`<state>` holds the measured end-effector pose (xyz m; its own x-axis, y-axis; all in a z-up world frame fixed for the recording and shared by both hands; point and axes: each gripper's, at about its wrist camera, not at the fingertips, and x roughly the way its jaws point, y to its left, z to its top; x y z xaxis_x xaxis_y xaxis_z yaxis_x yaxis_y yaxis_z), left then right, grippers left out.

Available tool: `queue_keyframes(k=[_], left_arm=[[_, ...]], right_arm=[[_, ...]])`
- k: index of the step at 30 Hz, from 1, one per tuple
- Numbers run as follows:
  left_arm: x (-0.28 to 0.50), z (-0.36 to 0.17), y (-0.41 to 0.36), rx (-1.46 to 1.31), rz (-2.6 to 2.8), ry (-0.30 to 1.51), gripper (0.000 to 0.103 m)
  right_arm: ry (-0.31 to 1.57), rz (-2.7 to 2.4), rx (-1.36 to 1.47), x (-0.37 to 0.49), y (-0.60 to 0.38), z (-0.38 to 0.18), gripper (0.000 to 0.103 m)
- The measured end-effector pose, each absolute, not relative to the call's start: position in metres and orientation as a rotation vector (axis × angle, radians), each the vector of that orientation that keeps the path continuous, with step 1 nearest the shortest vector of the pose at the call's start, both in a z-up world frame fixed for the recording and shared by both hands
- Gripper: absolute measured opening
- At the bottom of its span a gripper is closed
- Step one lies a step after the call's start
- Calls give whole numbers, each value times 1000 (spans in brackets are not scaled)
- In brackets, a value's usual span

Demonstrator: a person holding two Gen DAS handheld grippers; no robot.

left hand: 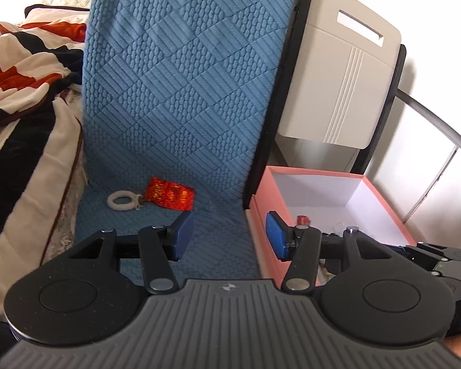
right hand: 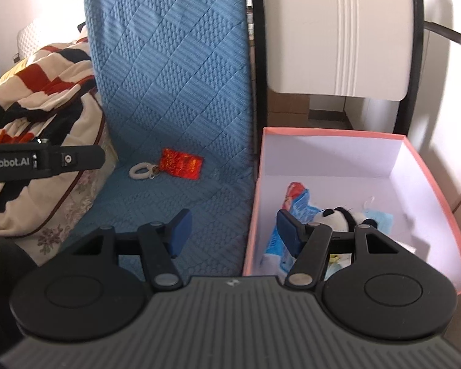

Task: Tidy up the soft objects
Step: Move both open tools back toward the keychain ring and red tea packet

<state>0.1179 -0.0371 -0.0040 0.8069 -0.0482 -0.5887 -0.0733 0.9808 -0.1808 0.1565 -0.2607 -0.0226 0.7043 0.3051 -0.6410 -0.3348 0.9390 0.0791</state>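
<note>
Now both grippers hang over the blue quilted cover (left hand: 181,92) with their fingers apart and nothing between them: the left gripper (left hand: 229,235) sits above the seam between the cover and the pink box (left hand: 262,206), and the right gripper (right hand: 232,230) is over nearly the same place in its own view. The soft thing that seems to be left outside is the red pouch (left hand: 169,196), which lies flat on the cover with a white ring (left hand: 121,200) joined to its end, well apart from the box. Inside the box there are already a panda plush (right hand: 344,215) and a blue packet (right hand: 295,212). The danger, as it appears, is that the pouch is thin and flat, so the pads could close on the cover under it and pull up the fabric, or catch only the ring and let the pouch swing and drop before the box. The two grippers are also near each other, and they may collide if both go for the same thing. The contents of the box are mostly hidden by the right gripper's linkage, the small pale item at the far side is hard to identify, and the striped blanket (left hand: 18,61) is cut off by the edge.
</note>
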Motion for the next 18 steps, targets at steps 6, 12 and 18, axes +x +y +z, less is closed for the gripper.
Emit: queue_keyframes(k=[6,12,18], left_arm=[[111,-17,-20,-219,32,636,58],[106,-28,-12,-194,38,643,58],[104,-39,-6,-192,40,653,58]], right_arm=[[734,355,-45,155,-245,-38,63],[757,362,-43,154,-230,-52,63],[763,371,-50,153,-217,-60,63]])
